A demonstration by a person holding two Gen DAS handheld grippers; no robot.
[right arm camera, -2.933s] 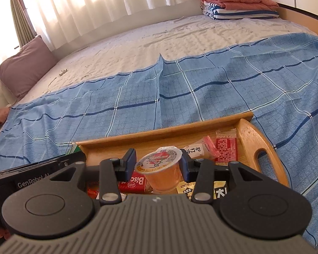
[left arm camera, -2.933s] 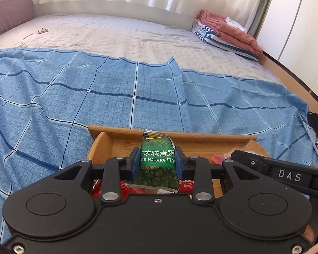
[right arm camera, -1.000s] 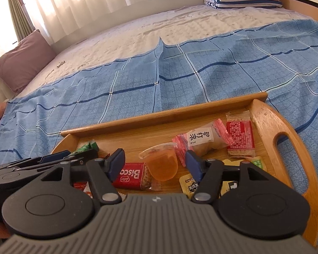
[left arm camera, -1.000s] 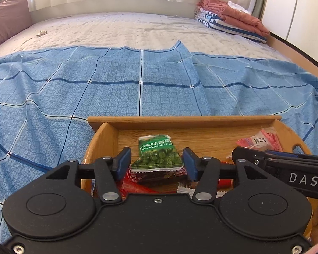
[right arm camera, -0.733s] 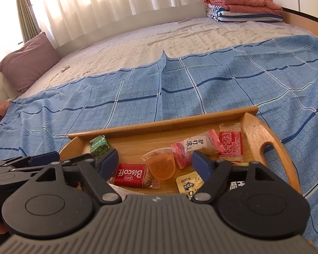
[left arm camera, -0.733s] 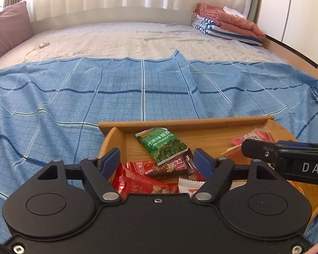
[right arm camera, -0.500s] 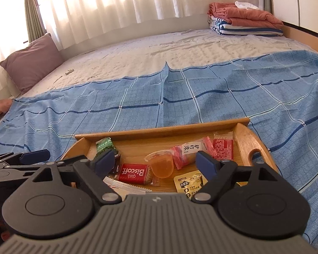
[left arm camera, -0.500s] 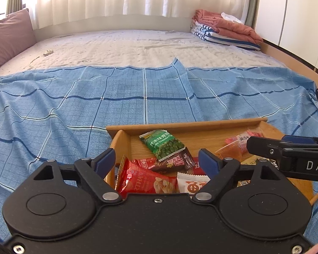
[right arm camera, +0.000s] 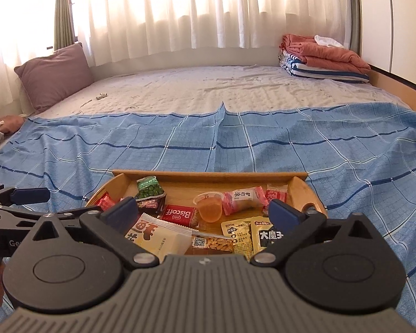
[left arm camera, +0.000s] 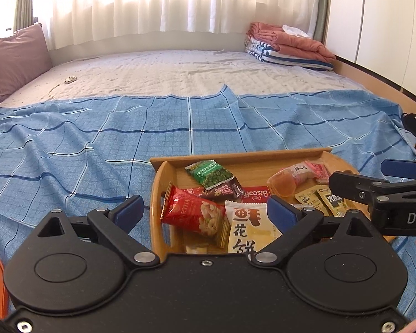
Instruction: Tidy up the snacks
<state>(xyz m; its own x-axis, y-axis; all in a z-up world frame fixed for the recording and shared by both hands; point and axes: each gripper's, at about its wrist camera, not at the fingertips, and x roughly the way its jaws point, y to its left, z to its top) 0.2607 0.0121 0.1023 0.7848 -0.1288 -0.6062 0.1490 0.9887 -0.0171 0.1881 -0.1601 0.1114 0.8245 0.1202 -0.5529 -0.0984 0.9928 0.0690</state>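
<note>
Big bed (right arm camera: 208, 91) with a pale quilted cover, and a blue checked cloth (right arm camera: 319, 149) spread over the near half. A wooden snack tray (right arm camera: 208, 177) sits on the cloth; mauve pillow (right arm camera: 52, 75) far left, folded blankets (right arm camera: 321, 58) far right.

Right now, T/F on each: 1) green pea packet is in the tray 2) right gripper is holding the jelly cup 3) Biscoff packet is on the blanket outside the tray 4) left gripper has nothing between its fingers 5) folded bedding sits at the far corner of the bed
1) True. The green pea packet lies in the wooden tray.
2) False. The jelly cup lies in the tray; the right gripper is opening, empty.
3) False. The Biscoff packet is inside the tray.
4) True. The left gripper is opening, gripping nothing.
5) True. The folded bedding is there.
</note>
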